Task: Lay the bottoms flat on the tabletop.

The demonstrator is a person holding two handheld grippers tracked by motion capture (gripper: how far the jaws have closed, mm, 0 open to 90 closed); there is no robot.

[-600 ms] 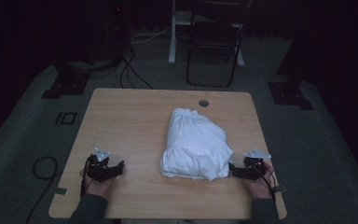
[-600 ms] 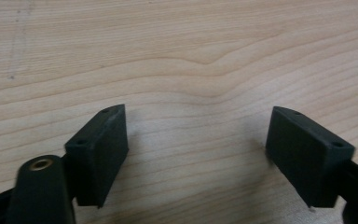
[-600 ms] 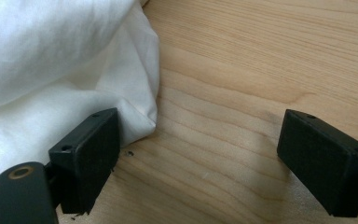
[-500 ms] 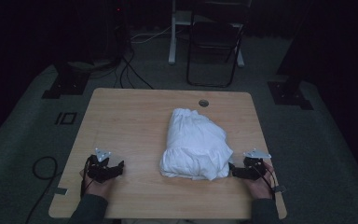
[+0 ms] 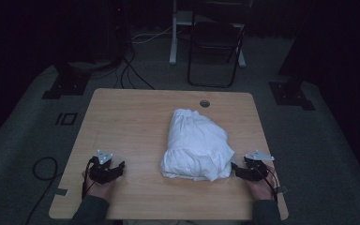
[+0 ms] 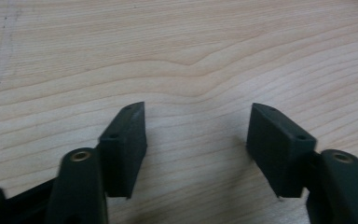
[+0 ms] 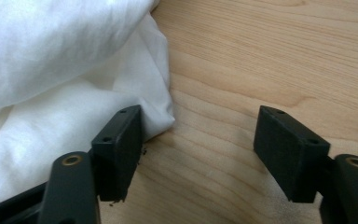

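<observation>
The white cloth bundle (image 5: 197,146), soft and rumpled into a rounded heap, lies right of centre in the high view on the pale wood-grain table (image 5: 131,122), not yet gripped or spread. The right gripper (image 7: 198,140) stands spread beside its lower right corner (one jaw just at the fabric's edge). The left gripper (image 6: 198,140), at lower left, gapes over bare wood, so I judge the handling is all still ahead.

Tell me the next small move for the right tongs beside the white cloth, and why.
Probably slide the right tongs sideways onto the corner of the white cloth, then close. Their jaws stand open with only bare table between them; one jaw sits at the cloth's edge. The left tongs are open over bare wood.
</observation>
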